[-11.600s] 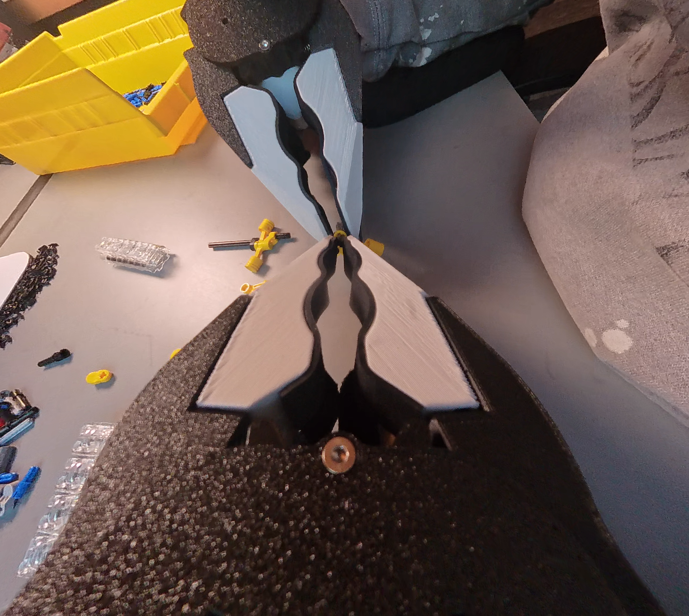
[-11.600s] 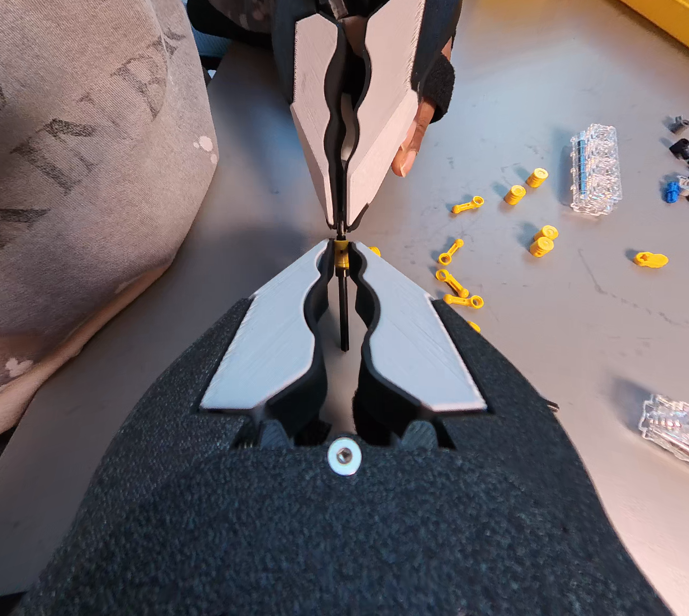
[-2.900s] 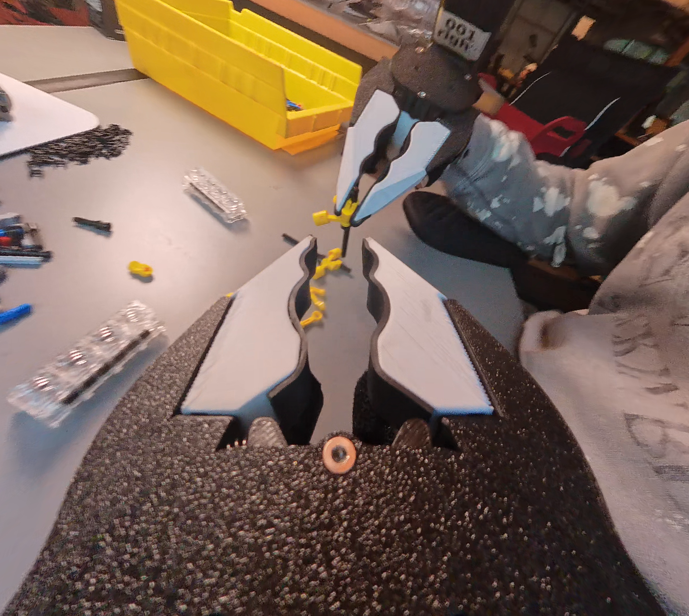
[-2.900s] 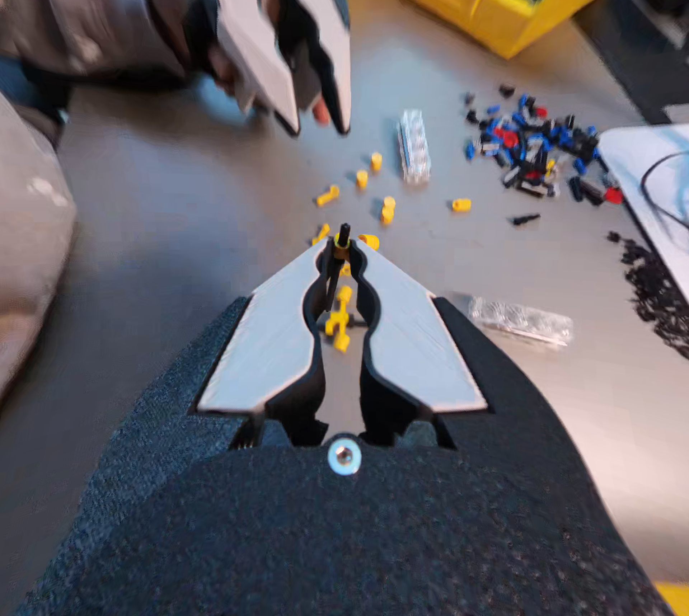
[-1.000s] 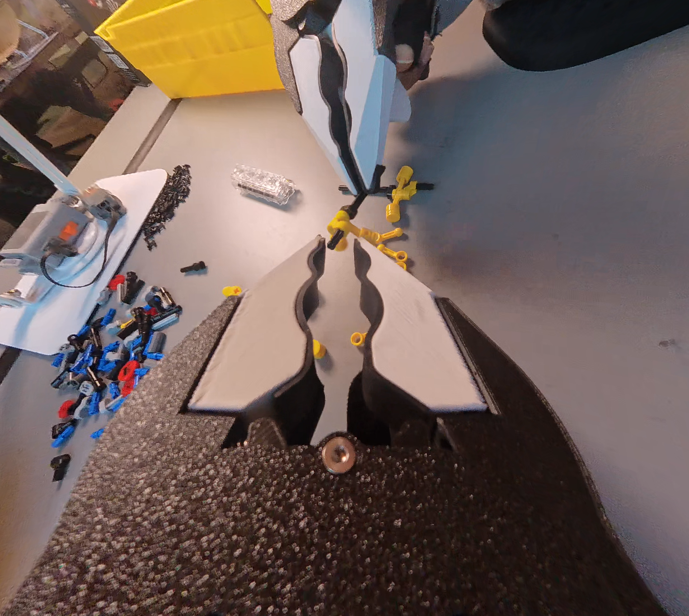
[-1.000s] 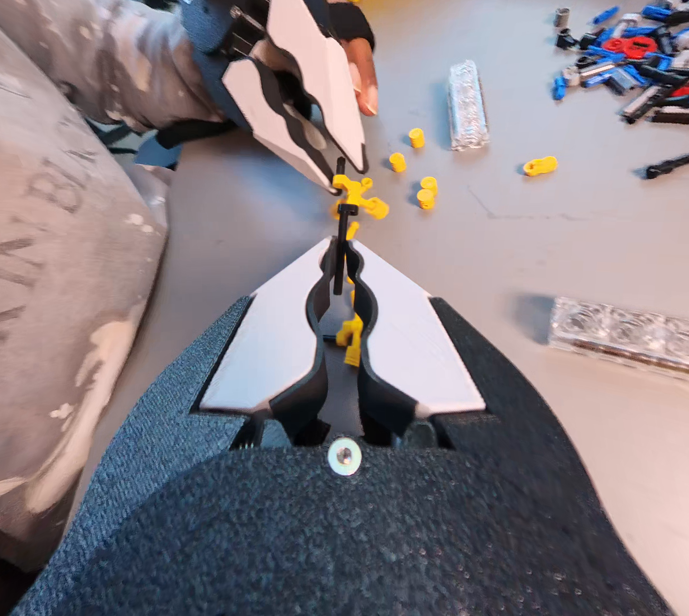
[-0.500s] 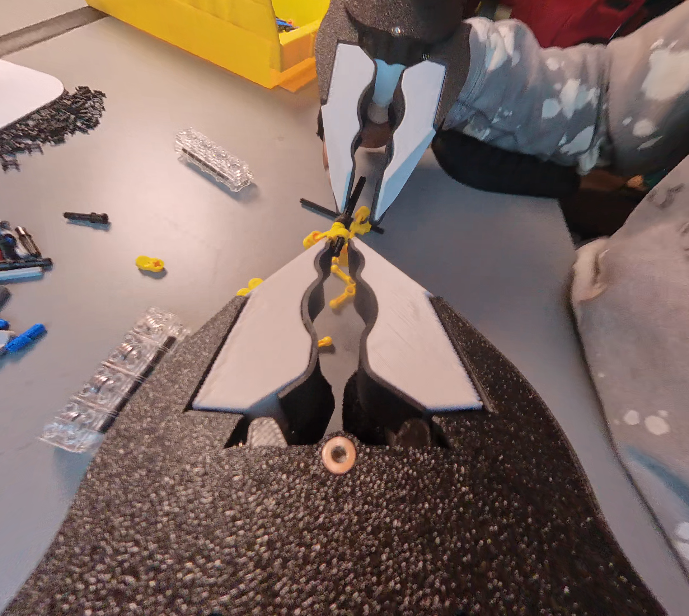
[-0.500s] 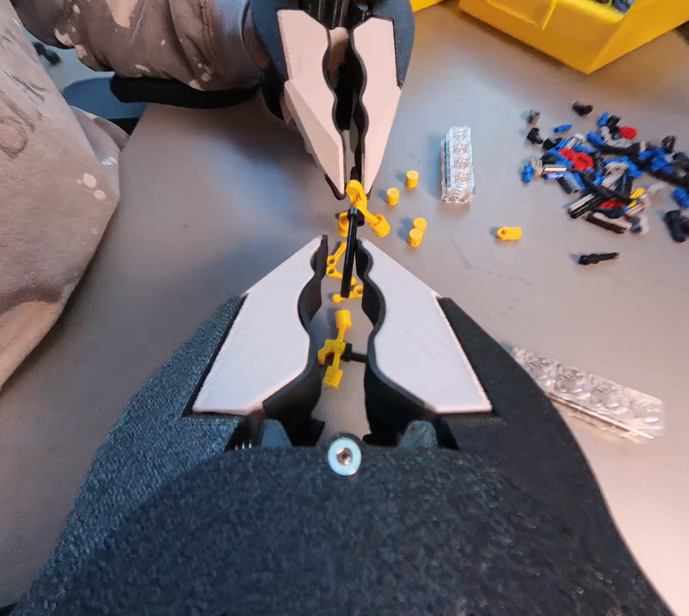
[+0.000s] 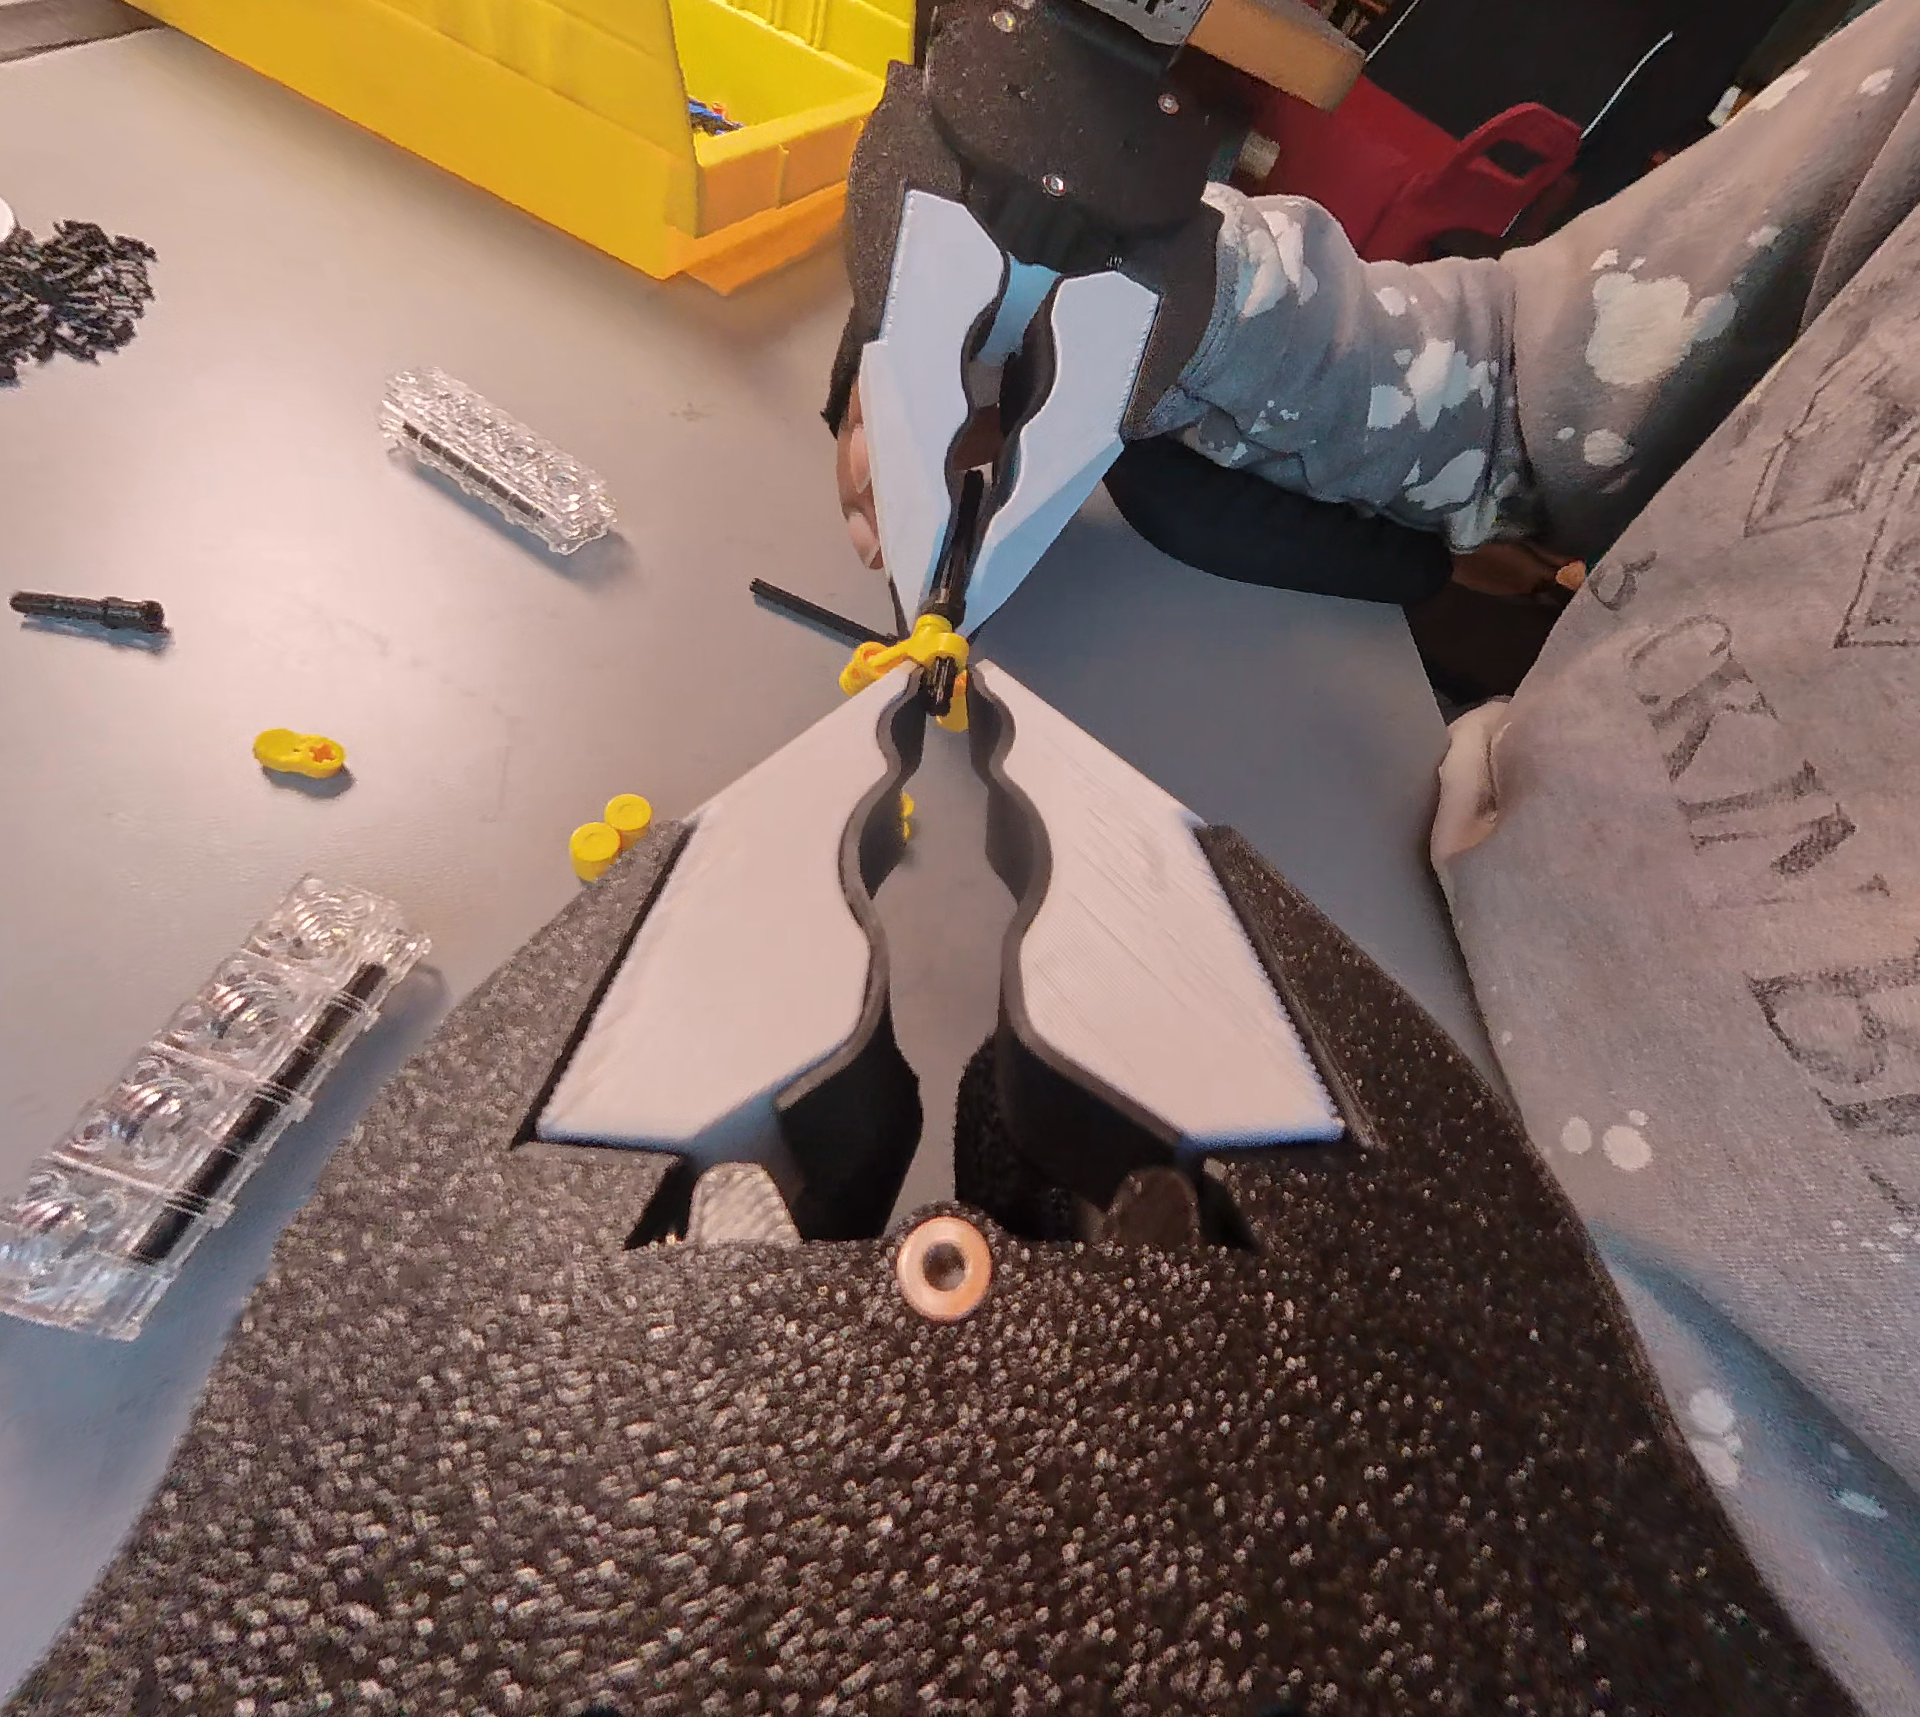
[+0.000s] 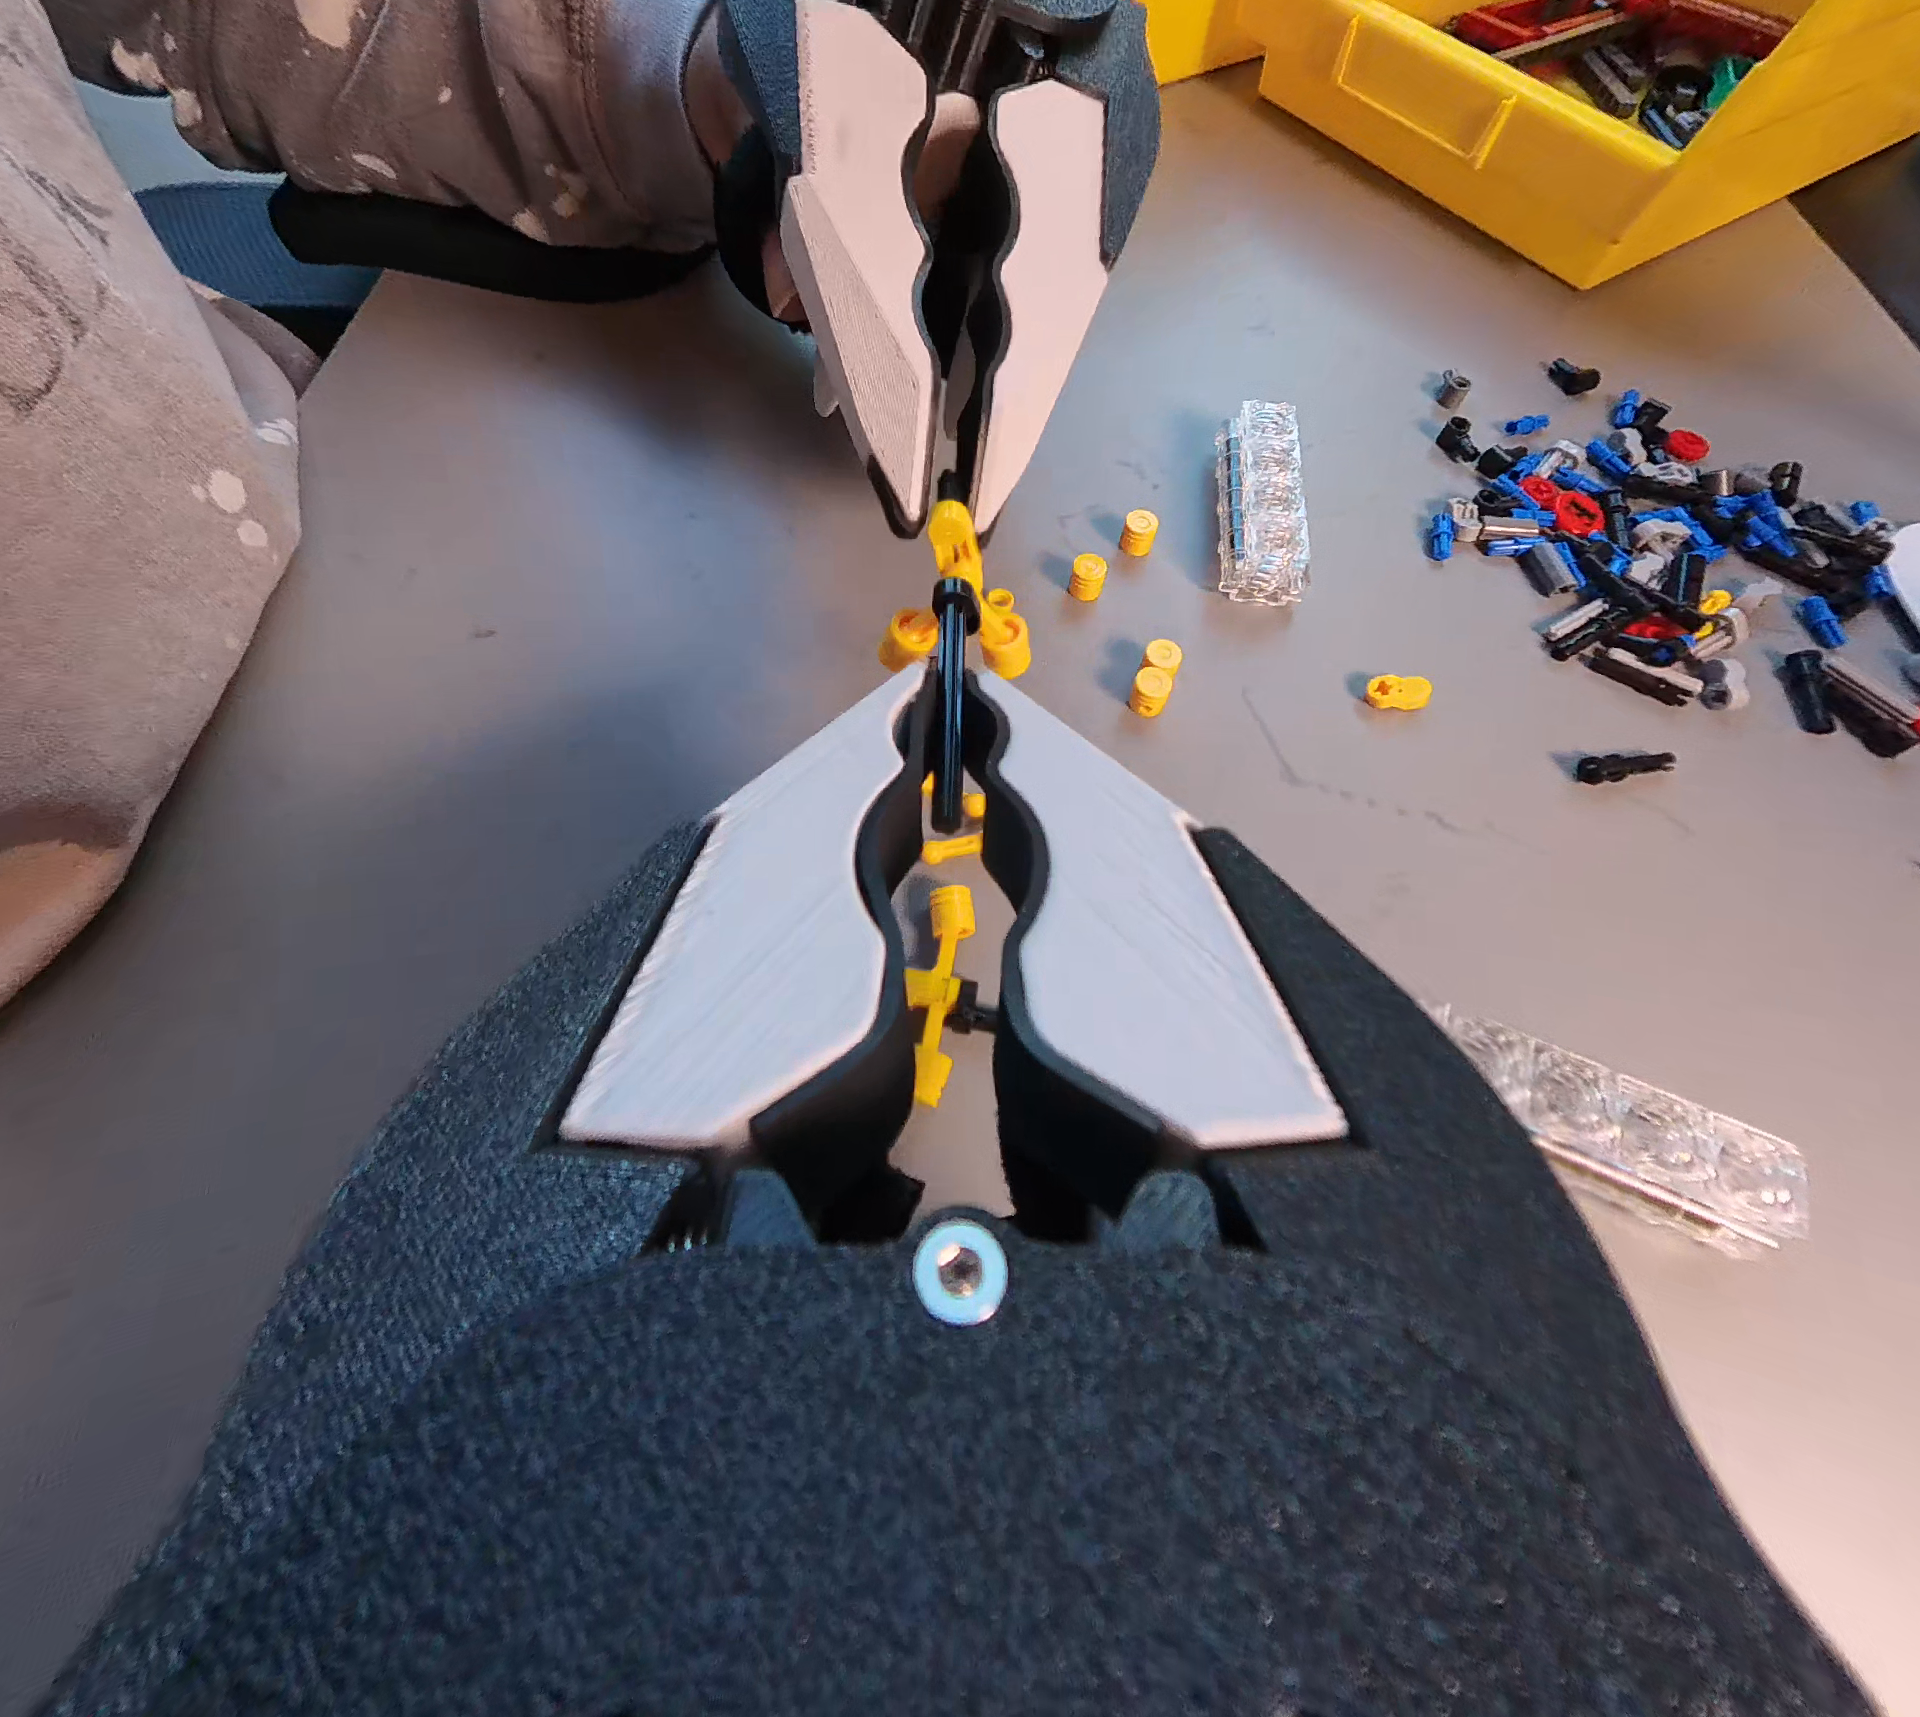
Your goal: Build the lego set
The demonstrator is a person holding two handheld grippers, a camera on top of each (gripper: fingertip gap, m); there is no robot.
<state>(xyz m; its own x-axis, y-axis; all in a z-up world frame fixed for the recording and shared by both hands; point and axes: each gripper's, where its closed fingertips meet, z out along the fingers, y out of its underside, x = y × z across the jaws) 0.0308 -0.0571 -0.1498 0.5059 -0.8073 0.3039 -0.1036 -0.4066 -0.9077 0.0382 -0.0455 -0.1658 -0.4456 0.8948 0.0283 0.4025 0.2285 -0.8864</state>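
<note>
- Hard to make out: where the two sets of tips meet, yellow parts crowd together, and loose ones on the grey table (image 10: 520, 628) behind blur into them.
- The left gripper (image 10: 940, 514) is closed onto a small yellow connector (image 10: 951, 540); its tips touch the end of the black axle (image 10: 948, 711).
- The right gripper (image 10: 951, 691) is clamped on that axle, nearly shut, the rod running back between its fingers.
- Farther right lie yellow bushes (image 10: 1086, 576), a clear strip (image 10: 1262, 498), mixed blue-black pieces (image 10: 1662, 545) and a yellow bin (image 10: 1455, 109).
</note>
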